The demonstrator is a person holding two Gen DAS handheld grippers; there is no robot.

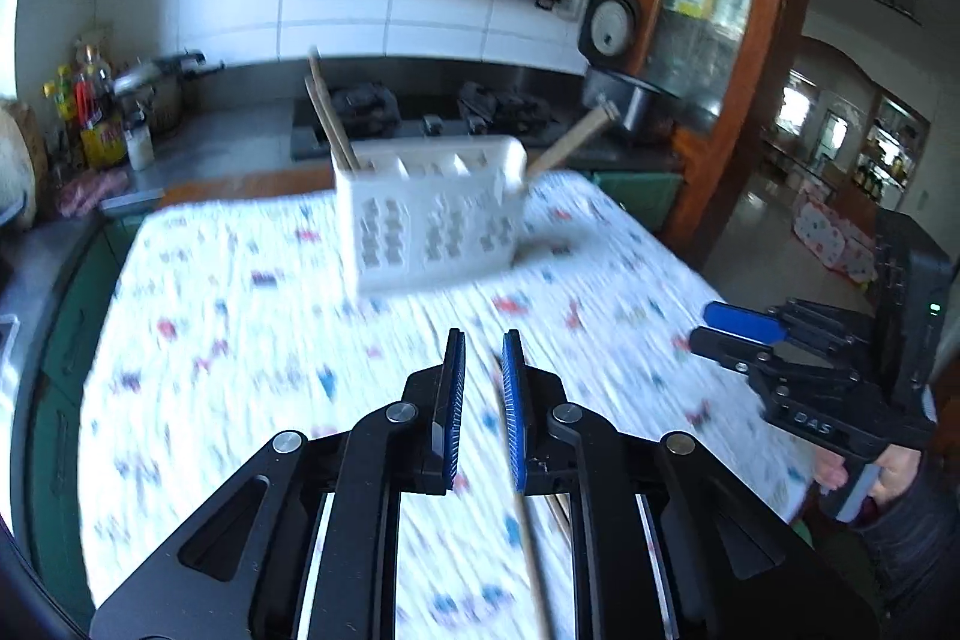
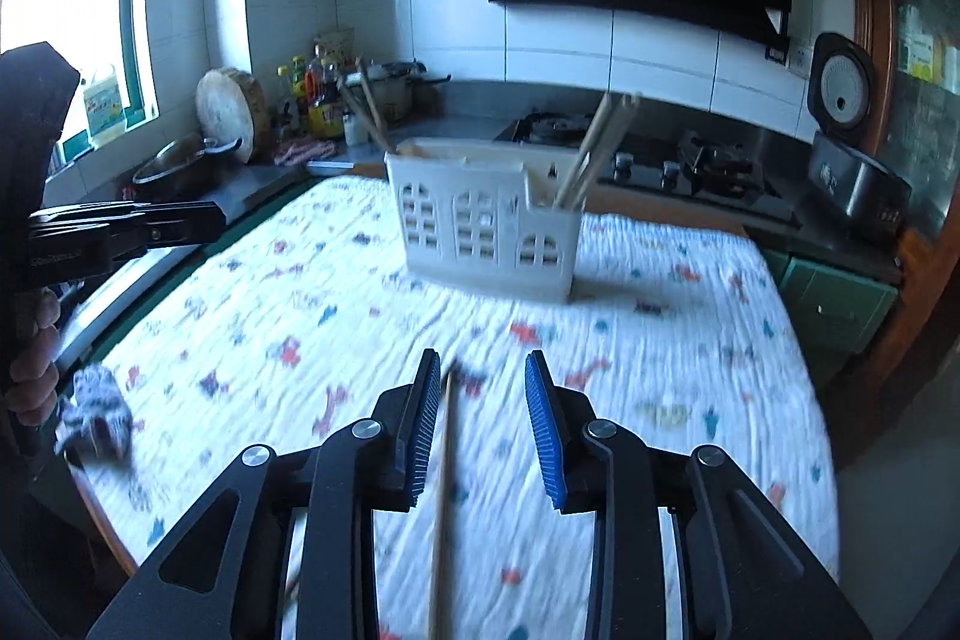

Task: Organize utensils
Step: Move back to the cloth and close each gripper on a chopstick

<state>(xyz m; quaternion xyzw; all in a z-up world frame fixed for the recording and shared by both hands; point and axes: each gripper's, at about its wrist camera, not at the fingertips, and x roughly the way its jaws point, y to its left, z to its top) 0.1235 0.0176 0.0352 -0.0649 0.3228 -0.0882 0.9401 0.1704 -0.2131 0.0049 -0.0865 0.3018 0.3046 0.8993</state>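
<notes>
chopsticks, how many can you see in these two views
About 5: two in the white plastic utensil caddy's left end, two in its right compartment, one on the patterned cloth under the right gripper. Motion blur may hide more.

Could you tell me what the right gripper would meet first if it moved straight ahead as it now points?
Probably the white plastic utensil caddy, standing ahead of the right gripper across bare patterned tablecloth; depth is uncertain.

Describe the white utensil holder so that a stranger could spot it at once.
Start at the table under the patterned cloth, in front of the gas stove. The white utensil holder stands upright toward its far end. It is the only boxy plastic caddy there, pierced with window-shaped cutouts, with wooden chopsticks leaning out of its compartments.
</notes>
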